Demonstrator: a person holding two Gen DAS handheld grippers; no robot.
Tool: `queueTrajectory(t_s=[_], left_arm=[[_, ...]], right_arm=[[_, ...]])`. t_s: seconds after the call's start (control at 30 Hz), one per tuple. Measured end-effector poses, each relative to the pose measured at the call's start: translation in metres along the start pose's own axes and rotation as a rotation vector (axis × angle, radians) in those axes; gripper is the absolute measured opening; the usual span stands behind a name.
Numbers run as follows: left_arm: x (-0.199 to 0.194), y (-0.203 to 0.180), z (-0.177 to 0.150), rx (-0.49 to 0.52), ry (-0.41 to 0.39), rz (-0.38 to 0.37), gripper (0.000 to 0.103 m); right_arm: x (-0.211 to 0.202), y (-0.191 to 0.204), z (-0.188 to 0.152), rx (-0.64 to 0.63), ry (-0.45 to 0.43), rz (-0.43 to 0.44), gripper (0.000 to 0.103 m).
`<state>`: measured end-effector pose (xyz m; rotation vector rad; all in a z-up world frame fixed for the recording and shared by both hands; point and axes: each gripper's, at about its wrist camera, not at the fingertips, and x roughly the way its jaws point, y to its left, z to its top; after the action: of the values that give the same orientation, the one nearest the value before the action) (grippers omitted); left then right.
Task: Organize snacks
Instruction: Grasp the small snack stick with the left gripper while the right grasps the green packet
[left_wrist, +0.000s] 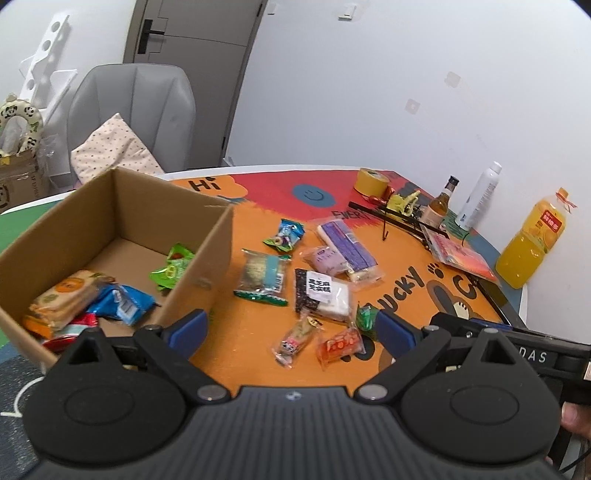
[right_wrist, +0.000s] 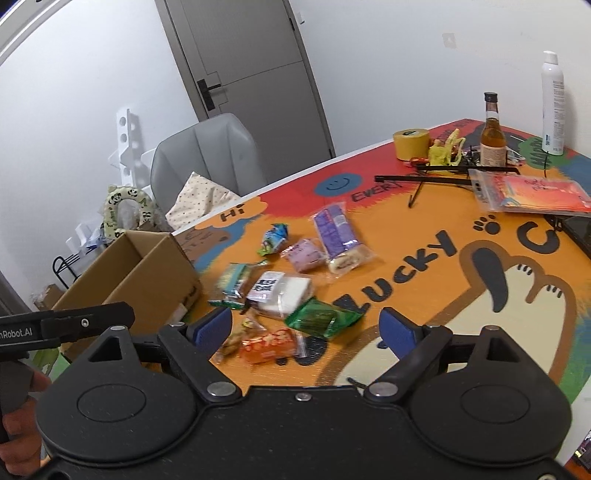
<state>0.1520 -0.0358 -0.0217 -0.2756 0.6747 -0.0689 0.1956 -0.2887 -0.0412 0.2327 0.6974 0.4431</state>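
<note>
A cardboard box (left_wrist: 207, 254) stands at the table's left and holds several snack packets, among them a blue one (left_wrist: 122, 301) and a green one (left_wrist: 171, 269). It also shows in the right wrist view (right_wrist: 147, 273). Several snack packets lie loose on the orange mat to its right: a purple roll (left_wrist: 349, 247), a black-and-white packet (left_wrist: 321, 291), an orange packet (left_wrist: 338, 345) and a green packet (right_wrist: 321, 317). My left gripper (left_wrist: 291, 332) is open and empty above the near packets. My right gripper (right_wrist: 306, 328) is open and empty above the orange (right_wrist: 267, 345) and green packets.
At the table's far right stand a tape roll (left_wrist: 373, 181), a brown bottle (left_wrist: 441, 203), a white spray can (left_wrist: 478, 197), an orange juice bottle (left_wrist: 532, 240) and a red packet (left_wrist: 461, 254) on black rods. A grey chair (left_wrist: 136, 110) with a cushion stands behind the box.
</note>
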Motion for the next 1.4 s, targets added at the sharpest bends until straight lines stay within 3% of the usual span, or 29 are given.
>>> queueTrajectory(t_s=[0.17,0.43,0.8,1.3,1.4], left_arm=[[0.014,-0.004,-0.003,0.002,0.003,-0.005,0.093],[0.046,-0.003,-0.008,0.004,0.054,0.001,0.063],[0.088,-0.001,-0.015,0.003,0.127,0.008,0.038],[0.121,-0.007,-0.020,0.047,0.150,0.021,0.035],[0.118,-0.005,-0.021,0.048,0.155,0.033,0.024]], right_arm=[[0.009,-0.010,-0.002,0.016,0.011,-0.005,0.089],[0.029,-0.019,-0.005,0.025,0.046,0.022,0.074],[0.058,-0.023,0.001,0.007,0.068,0.064,0.066],[0.086,-0.011,0.014,-0.062,0.052,0.127,0.065],[0.093,-0.009,0.011,-0.064,0.081,0.129,0.065]])
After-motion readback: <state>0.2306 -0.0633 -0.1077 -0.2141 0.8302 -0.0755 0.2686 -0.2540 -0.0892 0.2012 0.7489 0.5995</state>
